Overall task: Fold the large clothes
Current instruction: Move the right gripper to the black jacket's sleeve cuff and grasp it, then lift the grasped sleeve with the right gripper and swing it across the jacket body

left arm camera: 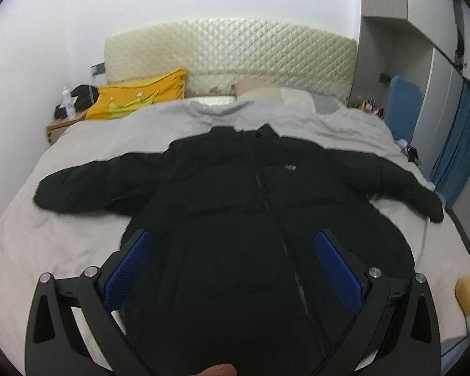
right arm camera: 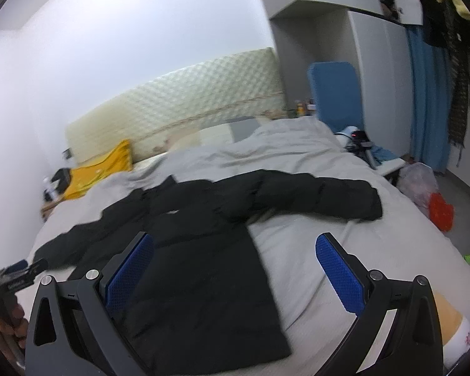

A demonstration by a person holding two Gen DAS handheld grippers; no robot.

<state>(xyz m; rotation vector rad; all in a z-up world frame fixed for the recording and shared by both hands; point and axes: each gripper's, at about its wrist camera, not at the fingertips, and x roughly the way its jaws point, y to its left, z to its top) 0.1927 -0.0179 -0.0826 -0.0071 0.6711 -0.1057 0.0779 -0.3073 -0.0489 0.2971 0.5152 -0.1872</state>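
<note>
A large black padded jacket (left arm camera: pixel 235 194) lies flat, front up, on the grey bed (left arm camera: pixel 78 144), both sleeves spread out to the sides. My left gripper (left arm camera: pixel 232 247) is open and empty above the jacket's lower front. In the right wrist view the jacket (right arm camera: pixel 197 250) lies at centre left, its right sleeve (right arm camera: pixel 313 194) stretched out to the right. My right gripper (right arm camera: pixel 235 250) is open and empty, hovering over the jacket's right hem edge and the bedsheet (right arm camera: pixel 297 250).
A quilted cream headboard (left arm camera: pixel 228 53) and a yellow pillow (left arm camera: pixel 141 94) sit at the bed's far end. A nightstand with a bottle (left arm camera: pixel 67 100) stands at far left. A blue chair (right arm camera: pixel 335 94), a wardrobe, blue curtains and bags (right arm camera: pixel 429 194) stand right of the bed.
</note>
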